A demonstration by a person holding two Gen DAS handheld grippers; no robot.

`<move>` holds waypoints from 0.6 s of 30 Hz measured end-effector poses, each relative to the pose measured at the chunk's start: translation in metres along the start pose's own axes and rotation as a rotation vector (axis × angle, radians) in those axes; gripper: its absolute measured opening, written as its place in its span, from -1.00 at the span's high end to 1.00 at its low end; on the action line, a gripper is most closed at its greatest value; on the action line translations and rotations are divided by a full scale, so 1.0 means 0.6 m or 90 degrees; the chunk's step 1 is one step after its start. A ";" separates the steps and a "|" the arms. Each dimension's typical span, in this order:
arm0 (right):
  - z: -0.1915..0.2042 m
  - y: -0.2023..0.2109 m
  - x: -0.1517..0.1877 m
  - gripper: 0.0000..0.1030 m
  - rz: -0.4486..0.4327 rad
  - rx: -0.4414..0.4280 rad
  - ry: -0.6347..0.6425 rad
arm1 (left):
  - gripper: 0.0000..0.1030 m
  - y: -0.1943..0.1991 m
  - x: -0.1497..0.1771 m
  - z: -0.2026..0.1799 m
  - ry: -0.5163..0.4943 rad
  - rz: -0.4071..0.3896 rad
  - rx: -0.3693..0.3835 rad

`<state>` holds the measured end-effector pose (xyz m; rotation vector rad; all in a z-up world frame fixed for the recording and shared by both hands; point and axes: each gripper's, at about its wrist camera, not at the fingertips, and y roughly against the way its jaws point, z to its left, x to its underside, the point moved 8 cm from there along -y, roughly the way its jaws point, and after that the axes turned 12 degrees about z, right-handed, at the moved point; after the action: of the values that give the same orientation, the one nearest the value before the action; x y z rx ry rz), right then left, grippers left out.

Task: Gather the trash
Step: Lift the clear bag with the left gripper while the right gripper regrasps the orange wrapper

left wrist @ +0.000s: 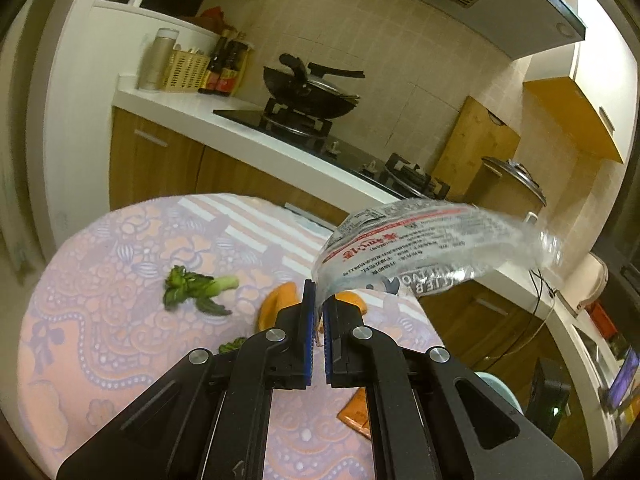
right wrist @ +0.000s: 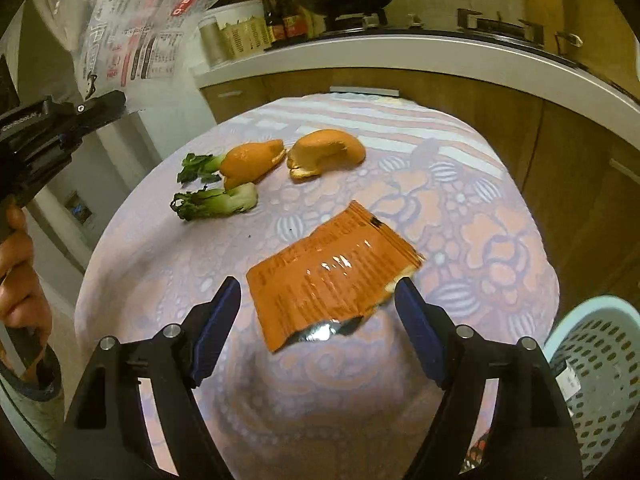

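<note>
My left gripper (left wrist: 319,296) is shut on the edge of a clear printed plastic wrapper (left wrist: 420,244), which hangs lifted above the table. The right wrist view shows that wrapper (right wrist: 132,28) at the upper left, with the left gripper (right wrist: 100,106) under it and a hand on its handle. My right gripper (right wrist: 318,285) stands open just over a torn orange foil packet (right wrist: 328,276) lying flat on the cloth; its fingers sit on either side without pressing. Two orange peels (right wrist: 252,160) (right wrist: 328,152) and two bok choy stubs (right wrist: 216,202) (right wrist: 196,168) lie further back.
A round table (right wrist: 480,240) with a pink and lilac patterned cloth carries the scraps. A pale blue perforated basket (right wrist: 596,372) stands low at the right beside the table. Behind is a kitchen counter (left wrist: 240,136) with a wok on the stove, bottles and wooden cabinets.
</note>
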<state>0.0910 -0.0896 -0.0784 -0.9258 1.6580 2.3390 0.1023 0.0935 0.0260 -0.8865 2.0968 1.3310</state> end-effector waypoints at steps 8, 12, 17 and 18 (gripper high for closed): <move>0.029 -0.074 -0.003 -0.76 0.075 0.115 0.056 | 0.97 -0.006 0.004 0.010 -0.001 0.004 -0.014; 0.042 -0.090 -0.002 -0.58 0.080 0.161 0.086 | 0.97 -0.021 0.008 0.001 -0.008 0.018 -0.019; 0.038 -0.082 -0.009 0.11 0.073 0.146 0.090 | 0.97 -0.024 0.008 -0.023 -0.025 0.015 -0.022; 0.035 -0.079 -0.009 0.30 0.071 0.142 0.087 | 0.97 -0.025 0.008 -0.027 -0.027 0.014 -0.023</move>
<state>0.1074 -0.0511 -0.1095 -0.9900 2.0226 2.1397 0.1091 0.0731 0.0202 -0.8437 2.0624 1.3908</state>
